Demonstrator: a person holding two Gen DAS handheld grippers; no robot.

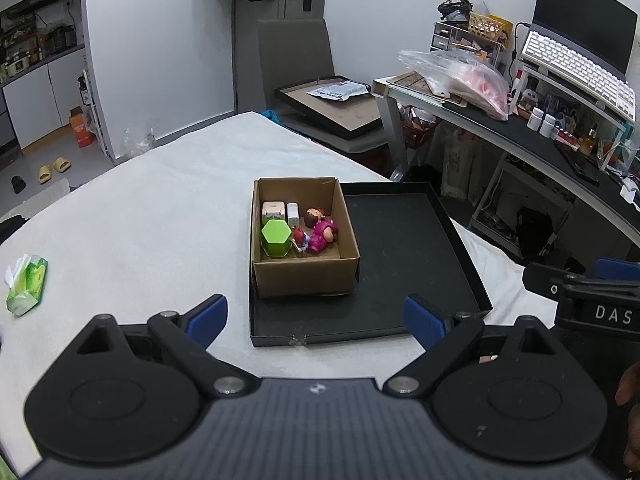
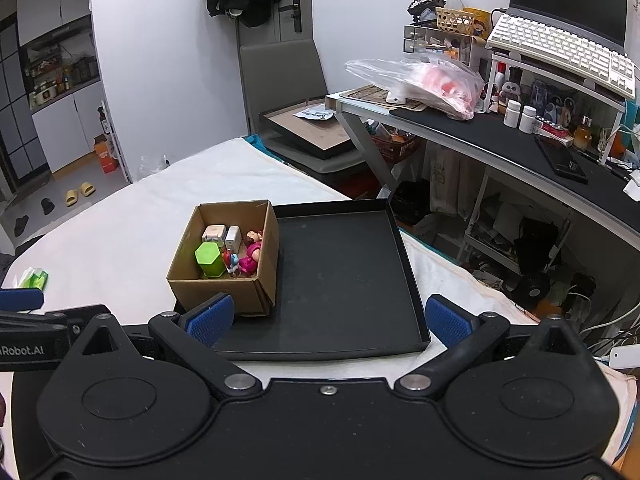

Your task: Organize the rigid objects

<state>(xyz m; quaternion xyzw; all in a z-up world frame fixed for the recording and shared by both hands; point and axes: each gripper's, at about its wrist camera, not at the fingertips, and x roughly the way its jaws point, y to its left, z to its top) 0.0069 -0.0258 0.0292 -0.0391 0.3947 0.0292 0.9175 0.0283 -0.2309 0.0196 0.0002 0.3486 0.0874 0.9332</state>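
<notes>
From the left wrist camera, a white cloth-covered bench [image 1: 160, 216] carries a shallow black tray [image 1: 400, 264], and a cardboard box [image 1: 304, 276] sits in the tray's left half, against its left wall. Inside the box stand a green hexagonal container [image 1: 276, 236], two white blocks [image 1: 280, 211] behind it, and a pink figurine [image 1: 320, 234] lying beside a smaller red and blue one. A green tissue packet [image 1: 26, 284] lies well apart at the left edge of the bench; a grey chair and a cluttered desk with a keyboard stand beyond. The left tool [image 1: 316, 320] hovers near the tray's front wall, its blue pads spread wide with nothing between them; the box lies ahead, between the fingers' lines. The right tool's black body shows at the right edge. From the right wrist camera, the right tool [image 2: 330, 318] also gapes wide and empty above the tray's [image 2: 352, 280] front part, with the box [image 2: 228, 280] ahead and left, just beyond the left pad. The tissue packet [image 2: 34, 279] lies far left, and nothing blocks the tray's bare right half.
</notes>
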